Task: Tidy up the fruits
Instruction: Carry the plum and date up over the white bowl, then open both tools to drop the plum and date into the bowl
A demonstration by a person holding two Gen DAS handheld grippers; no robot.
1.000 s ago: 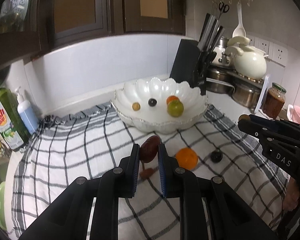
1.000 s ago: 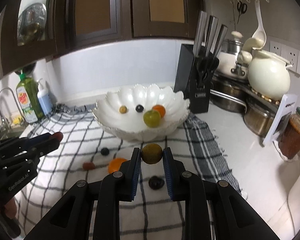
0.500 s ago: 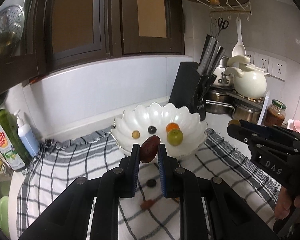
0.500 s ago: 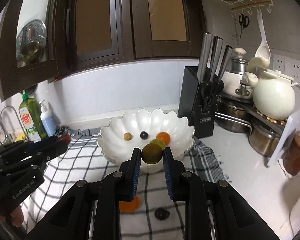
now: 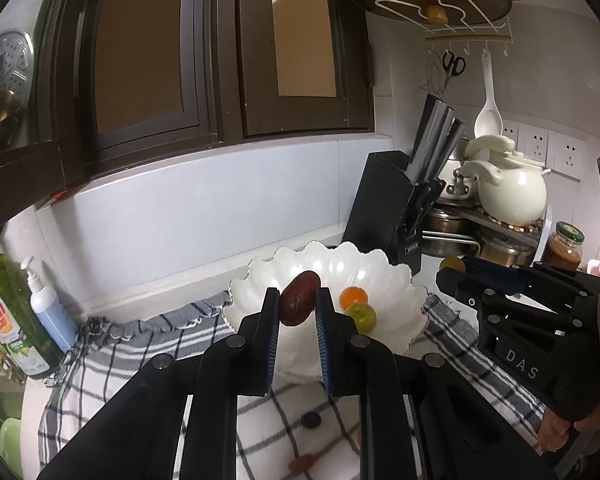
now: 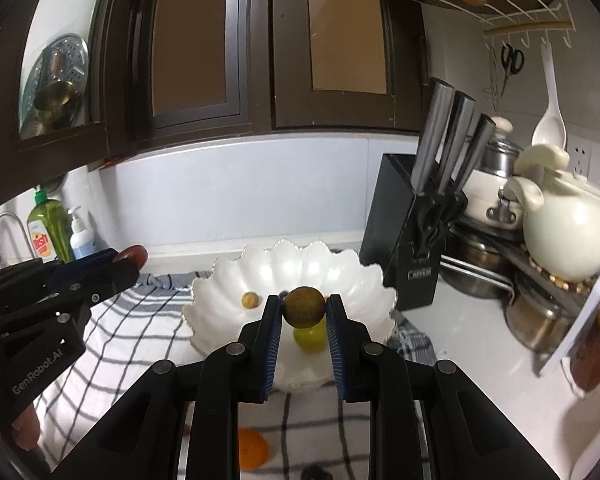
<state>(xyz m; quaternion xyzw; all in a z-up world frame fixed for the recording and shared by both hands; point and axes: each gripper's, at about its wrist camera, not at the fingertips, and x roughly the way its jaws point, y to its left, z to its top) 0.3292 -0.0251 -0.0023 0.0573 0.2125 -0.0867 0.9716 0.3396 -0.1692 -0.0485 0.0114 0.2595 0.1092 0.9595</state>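
Note:
My left gripper (image 5: 298,306) is shut on a dark red-brown oval fruit (image 5: 299,298), held in the air in front of the white scalloped bowl (image 5: 396,280). The bowl holds an orange fruit (image 5: 353,297) and a green one (image 5: 362,317). My right gripper (image 6: 303,311) is shut on a round brownish-green fruit (image 6: 303,306), held above the bowl's (image 6: 364,280) near side. In that view the bowl shows a small yellow fruit (image 6: 249,300) and a green fruit (image 6: 310,338). An orange fruit (image 6: 253,448) and a small dark fruit (image 5: 311,420) lie on the checked cloth (image 5: 100,360).
A black knife block (image 5: 396,208) stands right of the bowl, with pots, a white kettle (image 5: 512,196) and a jar (image 5: 562,246) beyond. Soap bottles (image 5: 8,312) stand at far left by the sink. A small red piece (image 5: 302,462) lies on the cloth.
Both grippers have risen and moved forward toward the bowl, each still holding its fruit. The loose fruits on the cloth have dropped low in both views.

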